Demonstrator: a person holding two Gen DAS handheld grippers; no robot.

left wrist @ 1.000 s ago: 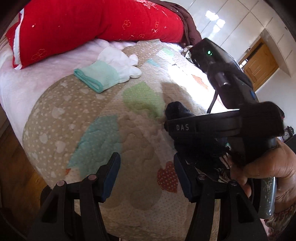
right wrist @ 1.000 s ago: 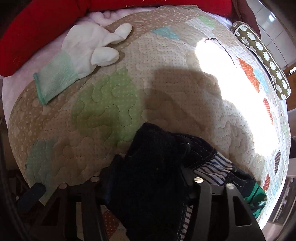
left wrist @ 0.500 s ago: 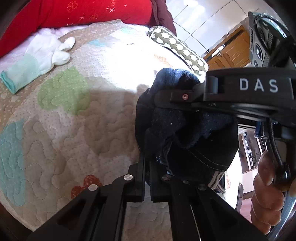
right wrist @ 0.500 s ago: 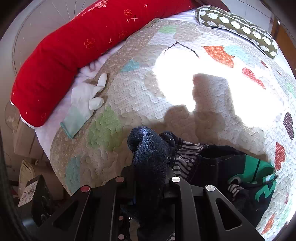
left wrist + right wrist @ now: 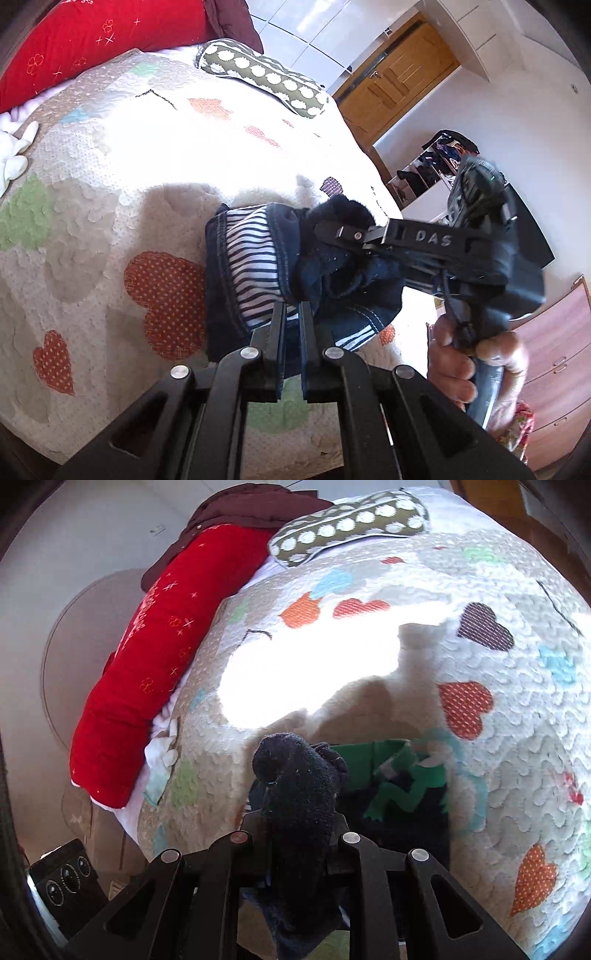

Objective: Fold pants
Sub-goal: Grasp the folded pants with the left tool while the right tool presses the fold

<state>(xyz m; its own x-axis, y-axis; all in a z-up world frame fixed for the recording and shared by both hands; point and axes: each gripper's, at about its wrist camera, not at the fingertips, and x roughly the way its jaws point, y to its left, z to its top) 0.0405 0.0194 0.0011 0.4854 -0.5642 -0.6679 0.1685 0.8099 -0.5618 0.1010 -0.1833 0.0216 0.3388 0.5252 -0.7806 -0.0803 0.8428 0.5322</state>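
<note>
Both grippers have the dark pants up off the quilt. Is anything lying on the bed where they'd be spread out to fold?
Nothing visible blocks it. The dark navy pants with striped lining hang from the left gripper and right gripper over bare heart-patterned quilt. The white-and-mint glove and spotted olive cushion lie off at the edges.

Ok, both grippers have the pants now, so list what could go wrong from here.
1. The left gripper pinches only a thin edge of the pants, so the fabric could slip out.
2. The right gripper holds a thick bunched wad and its jaws are opening slightly, so that grip may loosen.
3. The pants are crumpled with the striped lining out and could fold unevenly on the quilt.
</note>
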